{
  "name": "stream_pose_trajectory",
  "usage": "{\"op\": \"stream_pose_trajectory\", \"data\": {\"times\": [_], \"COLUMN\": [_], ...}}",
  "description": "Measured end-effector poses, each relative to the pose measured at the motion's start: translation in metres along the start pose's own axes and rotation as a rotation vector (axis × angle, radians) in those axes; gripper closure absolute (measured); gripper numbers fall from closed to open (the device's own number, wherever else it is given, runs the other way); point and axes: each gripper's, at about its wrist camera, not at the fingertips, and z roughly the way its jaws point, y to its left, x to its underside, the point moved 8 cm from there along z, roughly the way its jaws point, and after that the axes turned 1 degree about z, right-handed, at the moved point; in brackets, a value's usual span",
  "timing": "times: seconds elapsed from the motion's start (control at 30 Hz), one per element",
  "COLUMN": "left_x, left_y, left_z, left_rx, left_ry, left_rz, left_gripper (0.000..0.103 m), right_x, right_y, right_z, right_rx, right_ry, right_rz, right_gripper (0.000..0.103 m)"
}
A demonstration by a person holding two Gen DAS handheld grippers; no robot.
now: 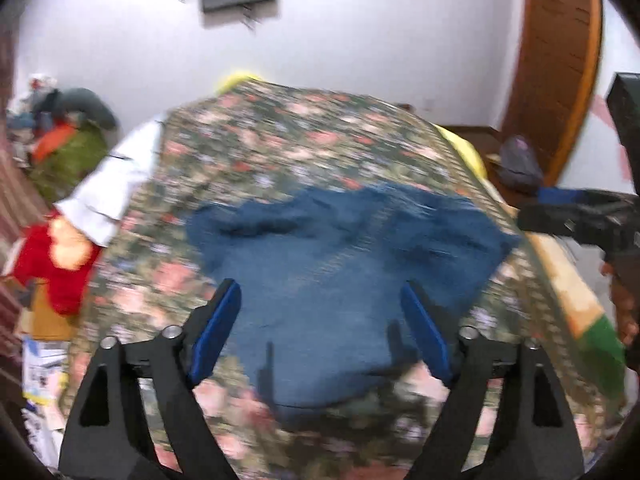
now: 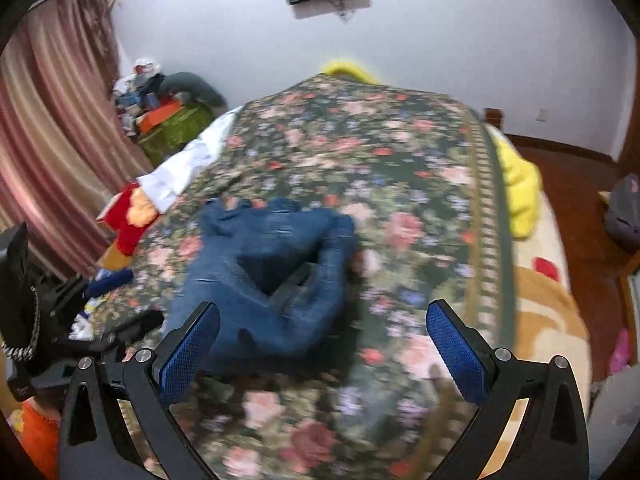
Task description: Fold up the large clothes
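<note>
Bed: we see a floral cover (image 1: 304, 148) spread over it, with a yellow blanket (image 2: 518, 188) at its far edge.
Containers: none that we can tell apart (the pile by the curtain (image 2: 48, 152) is too blurred).
Jeans: the jeans (image 1: 340, 264) lie crumpled on the cover.
Left gripper (image 1: 322, 326): we hold its jaws spread, above the jeans' near part, gripping nothing.
Right gripper (image 2: 322, 350): jaws spread wide and empty; the jeans (image 2: 272, 272) lie just beyond its left finger.
</note>
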Motion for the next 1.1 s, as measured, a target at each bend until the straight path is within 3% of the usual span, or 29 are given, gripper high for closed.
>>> {"op": "stream_pose_trajectory", "data": {"times": [0.1, 0.27, 0.33, 0.43, 0.53, 0.63, 0.8, 0.93, 1.0, 1.1], "left_x": [0.008, 0.048, 0.066, 0.080, 0.097, 0.107, 0.116, 0.119, 0.111, 0.088], "left_y": [0.028, 0.040, 0.036, 0.039, 0.037, 0.035, 0.034, 0.052, 0.065, 0.080], "left_z": [0.014, 0.052, 0.061, 0.062, 0.070, 0.068, 0.055, 0.044, 0.036, 0.029], "left_rx": [-0.025, -0.029, 0.011, 0.051, 0.132, 0.151, 0.137, 0.029, -0.016, -0.027], "left_ry": [0.038, 0.185, 0.208, 0.207, 0.250, 0.244, 0.265, 0.287, 0.253, 0.202], "left_rz": [-0.068, -0.096, -0.108, -0.174, -0.260, -0.283, -0.230, -0.151, -0.130, -0.140], "left_gripper": [0.018, 0.018, 0.016, 0.004, 0.003, 0.003, 0.003, 0.004, 0.004, 0.004], "right_x": [-0.001, 0.016, 0.034, 0.062, 0.081, 0.092, 0.096, 0.082, 0.069, 0.049], "right_y": [0.020, 0.011, -0.002, -0.024, -0.038, -0.044, -0.041, -0.041, -0.040, -0.034], "right_z": [0.016, 0.055, 0.069, 0.081, 0.086, 0.084, 0.074, 0.051, 0.038, 0.026], "right_rx": [-0.007, 0.083, 0.097, 0.099, 0.068, 0.036, 0.083, 0.111, 0.114, 0.106], "right_ry": [0.014, 0.101, 0.143, 0.200, 0.235, 0.260, 0.293, 0.251, 0.205, 0.151], "right_rz": [-0.056, -0.078, -0.062, -0.017, 0.042, 0.104, 0.036, -0.007, -0.018, -0.033], "right_gripper": [0.000, 0.000, 0.000, 0.000, 0.000, 0.000, 0.000, 0.000, 0.000, 0.000]}}
